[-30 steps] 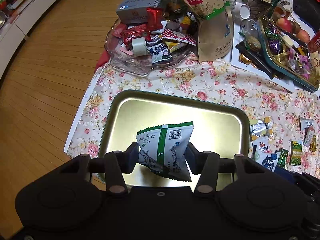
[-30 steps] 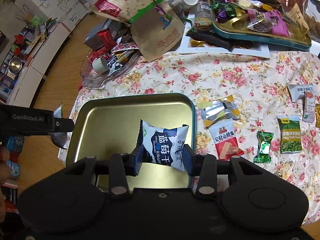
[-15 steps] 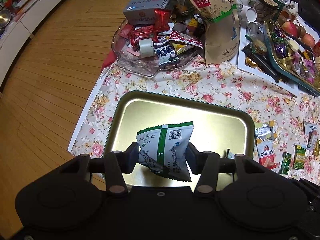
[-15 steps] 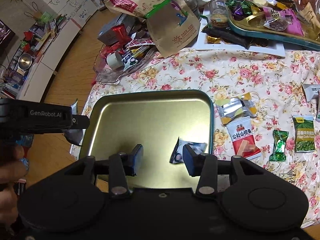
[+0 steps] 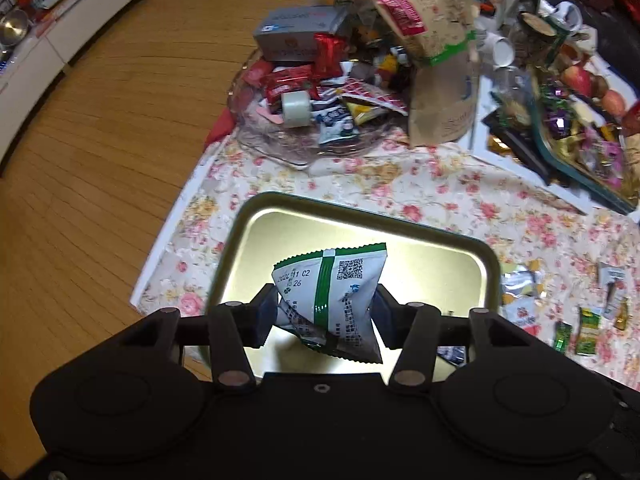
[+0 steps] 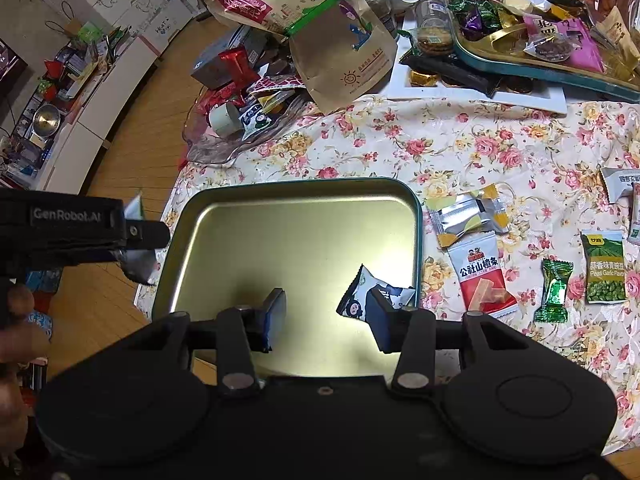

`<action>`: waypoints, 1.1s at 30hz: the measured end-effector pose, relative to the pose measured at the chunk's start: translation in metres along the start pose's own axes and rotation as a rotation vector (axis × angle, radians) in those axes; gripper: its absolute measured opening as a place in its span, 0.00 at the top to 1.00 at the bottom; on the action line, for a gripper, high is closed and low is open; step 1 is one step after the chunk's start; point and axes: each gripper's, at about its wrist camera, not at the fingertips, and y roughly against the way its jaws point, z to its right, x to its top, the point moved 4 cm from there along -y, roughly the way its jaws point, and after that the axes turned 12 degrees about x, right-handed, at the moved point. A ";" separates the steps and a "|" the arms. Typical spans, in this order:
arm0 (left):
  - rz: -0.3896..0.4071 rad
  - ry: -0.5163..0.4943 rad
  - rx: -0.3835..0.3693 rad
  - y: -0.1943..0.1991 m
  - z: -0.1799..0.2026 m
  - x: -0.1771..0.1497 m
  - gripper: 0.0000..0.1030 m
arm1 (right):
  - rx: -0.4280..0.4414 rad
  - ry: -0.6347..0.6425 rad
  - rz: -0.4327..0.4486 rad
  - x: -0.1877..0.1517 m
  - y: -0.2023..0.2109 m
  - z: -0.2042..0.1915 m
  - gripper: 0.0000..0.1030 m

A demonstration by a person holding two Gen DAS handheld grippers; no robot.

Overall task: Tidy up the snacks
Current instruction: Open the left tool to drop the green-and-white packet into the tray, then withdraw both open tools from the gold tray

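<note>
A gold metal tray (image 5: 360,216) (image 6: 296,188) lies on the floral tablecloth. My left gripper (image 5: 326,314) is shut on a white and green snack packet (image 5: 332,296) and holds it above the tray's near edge. It also shows at the left of the right wrist view (image 6: 136,236), beside the tray. My right gripper (image 6: 328,314) is open and empty above the tray. A blue and white snack packet (image 6: 376,290) lies in the tray's near right corner, partly behind my right finger.
Loose snack packets lie right of the tray: a silver and yellow one (image 6: 466,216), a red one (image 6: 482,280), a green candy (image 6: 554,290), a green peas packet (image 6: 604,266). A glass dish (image 6: 224,140) of snacks, a brown paper bag (image 6: 332,44) and a teal tray (image 6: 560,68) stand behind.
My right gripper opened and let go of the blue and white packet, which dropped into the tray's near right corner. My left gripper drew back slightly, still holding its packet.
</note>
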 end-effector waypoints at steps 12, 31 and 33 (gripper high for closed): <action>-0.080 -0.026 -0.068 -0.017 0.006 -0.004 0.67 | -0.013 0.013 -0.004 -0.002 -0.001 -0.001 0.54; 0.107 0.008 -0.010 0.022 0.042 -0.004 0.55 | -0.053 -0.018 0.027 -0.005 0.024 0.024 0.54; 0.140 0.024 0.008 0.026 0.046 -0.003 0.55 | -0.066 -0.021 0.031 -0.007 0.028 0.028 0.54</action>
